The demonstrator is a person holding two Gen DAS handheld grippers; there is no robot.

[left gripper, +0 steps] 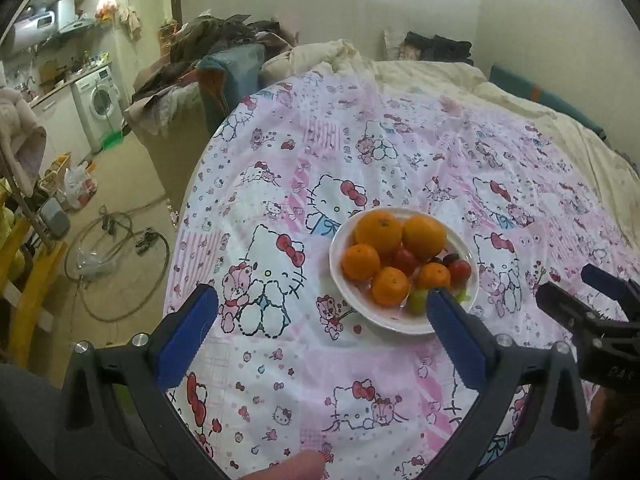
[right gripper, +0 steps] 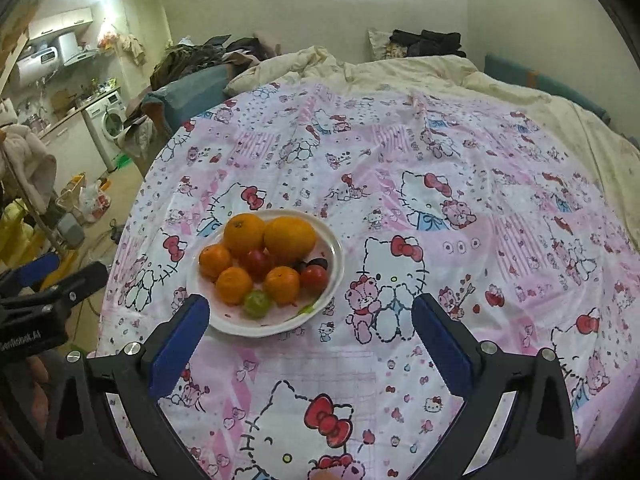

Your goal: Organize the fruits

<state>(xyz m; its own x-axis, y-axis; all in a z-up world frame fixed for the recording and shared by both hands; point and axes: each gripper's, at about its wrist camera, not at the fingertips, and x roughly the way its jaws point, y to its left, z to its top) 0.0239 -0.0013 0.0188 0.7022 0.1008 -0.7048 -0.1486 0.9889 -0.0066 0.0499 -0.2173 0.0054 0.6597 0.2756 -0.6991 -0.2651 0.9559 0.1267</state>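
A white plate (left gripper: 472,292) (right gripper: 336,276) sits on the pink cartoon-print sheet (left gripper: 320,152) (right gripper: 440,140). It holds several oranges (left gripper: 378,230) (right gripper: 290,238), red tomatoes (left gripper: 459,271) (right gripper: 314,278), a green grape (left gripper: 416,302) (right gripper: 256,304) and a dark grape (right gripper: 318,263). My left gripper (left gripper: 322,300) stands open on the near side of the plate and left of it, with nothing between its blue pads; its right pad overlaps the plate's near rim. My right gripper (right gripper: 310,310) is open too, near and right of the plate, and holds nothing.
The sheet covers a bed with a rumpled cream duvet (left gripper: 440,72) (right gripper: 400,68) at the far end. Left of the bed lie a sofa piled with clothes (left gripper: 208,52), cables on the floor (left gripper: 116,248) and a washing machine (left gripper: 100,100). Each gripper shows at the other view's edge.
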